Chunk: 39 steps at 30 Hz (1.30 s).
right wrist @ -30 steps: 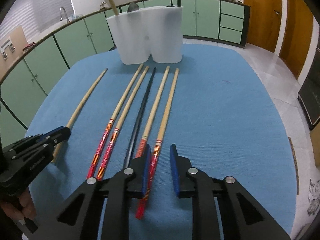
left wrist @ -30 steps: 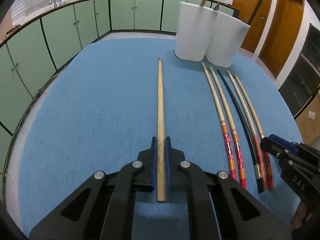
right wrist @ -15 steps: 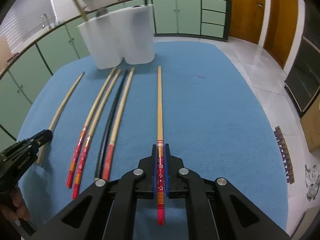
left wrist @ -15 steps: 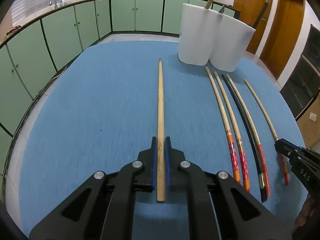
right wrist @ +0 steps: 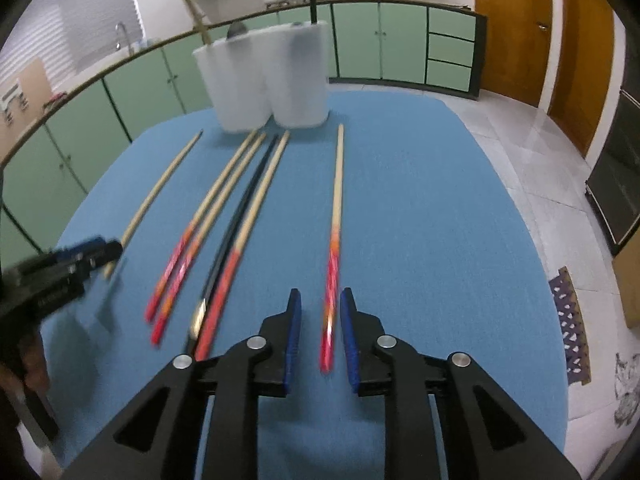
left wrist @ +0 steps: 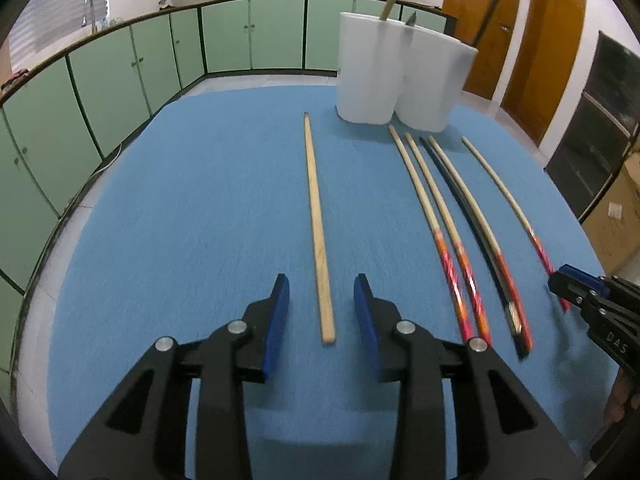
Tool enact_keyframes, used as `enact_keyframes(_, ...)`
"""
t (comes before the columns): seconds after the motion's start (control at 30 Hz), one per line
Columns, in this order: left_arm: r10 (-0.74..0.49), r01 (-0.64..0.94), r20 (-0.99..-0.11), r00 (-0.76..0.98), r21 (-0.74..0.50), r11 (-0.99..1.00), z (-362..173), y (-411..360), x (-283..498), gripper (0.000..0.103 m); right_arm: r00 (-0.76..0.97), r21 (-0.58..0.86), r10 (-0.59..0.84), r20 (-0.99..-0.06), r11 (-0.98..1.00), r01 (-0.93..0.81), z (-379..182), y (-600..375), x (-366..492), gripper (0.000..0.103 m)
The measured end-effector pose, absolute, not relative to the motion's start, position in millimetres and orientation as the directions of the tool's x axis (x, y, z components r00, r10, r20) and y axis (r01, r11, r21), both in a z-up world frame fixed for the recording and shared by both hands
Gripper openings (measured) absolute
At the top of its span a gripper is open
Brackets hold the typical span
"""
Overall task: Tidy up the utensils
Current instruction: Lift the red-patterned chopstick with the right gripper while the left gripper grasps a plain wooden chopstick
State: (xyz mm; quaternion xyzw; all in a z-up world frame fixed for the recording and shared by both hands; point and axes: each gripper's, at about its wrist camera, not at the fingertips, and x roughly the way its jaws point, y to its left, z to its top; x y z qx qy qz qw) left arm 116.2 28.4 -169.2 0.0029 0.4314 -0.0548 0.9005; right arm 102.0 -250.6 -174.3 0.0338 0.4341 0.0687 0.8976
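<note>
A plain wooden chopstick (left wrist: 316, 216) lies on the blue table, its near end between the open jaws of my left gripper (left wrist: 322, 300), touching neither. My right gripper (right wrist: 320, 312) is open around the red end of a red-handled chopstick (right wrist: 335, 216), which lies apart from the others. Two red-handled chopsticks (left wrist: 430, 216), a black one (left wrist: 464, 204) and one more red-handled chopstick (left wrist: 476, 216) lie side by side between the grippers. Two white holders (left wrist: 396, 76) stand at the far edge, with a wooden stick and a dark utensil in them.
The blue table (left wrist: 200, 200) ends in a rounded edge on all sides. Green cabinets (left wrist: 120, 72) run behind and to the left. Wooden doors (left wrist: 556, 40) stand at the right.
Both grippers have opened. The left let go of the wooden chopstick and the right let go of the red-handled chopstick; both sticks now lie on the table between the jaws.
</note>
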Motion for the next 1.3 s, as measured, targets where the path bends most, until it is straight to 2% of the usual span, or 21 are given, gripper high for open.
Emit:
enact_keyframes(0.43, -0.085, 0.078, -0.784, 0.615, -0.047, 0.996, -176, 28, 105, 0.033, 0.631, 0.094, 0.142, -0.763, 0.99, -0.109, -176, -248, 86, 0.02)
enact_keyframes(0.73, -0.136, 0.074, -0.781, 0.61, -0.115, 0.991, -177, 38, 101, 0.032, 0.634, 0.062, 0.117, -0.765, 0.992, -0.108, -176, -243, 83, 0.019)
enact_keyframes(1.0, -0.126, 0.067, -0.781, 0.612, -0.107, 0.992, -177, 33, 103, 0.032, 0.636, 0.077, 0.125, -0.762, 0.992, -0.103, -176, -246, 82, 0.018)
enact_keyframes(1.07, -0.122, 0.062, -0.781, 0.613, -0.107, 0.992, -177, 31, 104, 0.029, 0.636, 0.079, 0.126, -0.762, 0.992, -0.102, -176, -246, 82, 0.018)
enact_keyframes(1.13, -0.119, 0.06, -0.781, 0.613, -0.105, 0.993, -178, 30, 106, 0.016, 0.635, 0.079, 0.124, -0.762, 0.992, -0.1, -176, -247, 83, 0.017)
enact_keyframes(1.2, -0.123, 0.06, -0.782, 0.611, -0.109, 0.992, -178, 28, 107, 0.009, 0.633, 0.073, 0.118, -0.765, 0.993, -0.098, -176, -246, 84, 0.009)
enact_keyframes(1.3, -0.117, 0.064, -0.783, 0.611, -0.098, 0.993, -179, 23, 108, 0.006, 0.633, 0.064, 0.111, -0.766, 0.993, -0.096, -176, -246, 86, 0.006)
